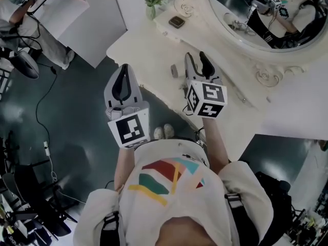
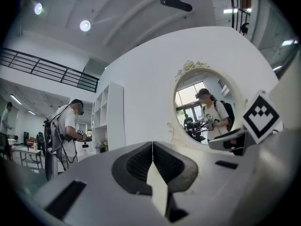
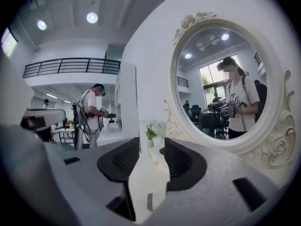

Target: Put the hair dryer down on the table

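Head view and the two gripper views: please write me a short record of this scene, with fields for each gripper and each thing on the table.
left gripper: jaws together, nothing between them
right gripper: jaws apart, nothing between them, held over the table
table: white, below both grippers
mirror: round, ornate frame, at the table's back
vase: with flowers, at the table's far edge
box: small, dark, beside the vase
grey piece: small, on the table near the right gripper
hair dryer: not seen in any view

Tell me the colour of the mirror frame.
Cream white. The mirror frame shows best in the right gripper view.
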The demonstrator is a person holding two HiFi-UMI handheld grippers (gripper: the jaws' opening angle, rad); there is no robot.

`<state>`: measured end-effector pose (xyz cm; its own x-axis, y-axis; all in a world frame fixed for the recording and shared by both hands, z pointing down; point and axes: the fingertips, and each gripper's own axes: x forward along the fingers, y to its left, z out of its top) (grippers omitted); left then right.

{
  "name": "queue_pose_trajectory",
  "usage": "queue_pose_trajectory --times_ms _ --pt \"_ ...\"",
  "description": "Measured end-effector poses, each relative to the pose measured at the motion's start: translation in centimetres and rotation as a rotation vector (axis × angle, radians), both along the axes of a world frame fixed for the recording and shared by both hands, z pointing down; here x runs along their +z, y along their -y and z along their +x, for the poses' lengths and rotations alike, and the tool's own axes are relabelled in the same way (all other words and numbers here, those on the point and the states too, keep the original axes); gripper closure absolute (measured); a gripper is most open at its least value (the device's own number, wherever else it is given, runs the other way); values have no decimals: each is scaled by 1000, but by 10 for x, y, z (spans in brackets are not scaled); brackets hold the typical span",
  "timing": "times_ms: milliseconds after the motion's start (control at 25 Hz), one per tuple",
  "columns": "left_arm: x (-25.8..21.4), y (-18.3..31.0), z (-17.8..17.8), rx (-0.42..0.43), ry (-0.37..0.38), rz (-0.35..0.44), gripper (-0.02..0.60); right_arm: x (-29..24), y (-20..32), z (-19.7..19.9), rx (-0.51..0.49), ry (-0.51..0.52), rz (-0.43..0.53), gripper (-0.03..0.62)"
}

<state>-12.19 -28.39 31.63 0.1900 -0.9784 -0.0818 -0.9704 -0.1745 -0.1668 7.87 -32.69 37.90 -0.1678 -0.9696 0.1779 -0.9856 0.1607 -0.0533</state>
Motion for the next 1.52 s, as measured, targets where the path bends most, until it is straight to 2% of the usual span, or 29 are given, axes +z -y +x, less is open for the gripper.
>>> queue_pose_trajectory --times_ms 120,200,240,520,720,1520 --pt "-5 -4 3 12 -13 -37 577 -34 -12 -6 7 22 99 486" --pt "-9 -5 3 14 -19 -29 577 -50 -21 -7 27 14 163 564" --pt "-11 -6 4 15 -21 -23 577 -57 -26 -8 37 5 191 578" --pt "-24 -12 4 13 -35 5 577 -74 -54 -23 12 -35 293 594" --pt "-27 -15 2 3 -38 14 577 -65 -59 -32 -37 -52 282 594" --pt "-31 -19 11 11 -32 21 577 -60 -59 -27 -56 -57 248 594"
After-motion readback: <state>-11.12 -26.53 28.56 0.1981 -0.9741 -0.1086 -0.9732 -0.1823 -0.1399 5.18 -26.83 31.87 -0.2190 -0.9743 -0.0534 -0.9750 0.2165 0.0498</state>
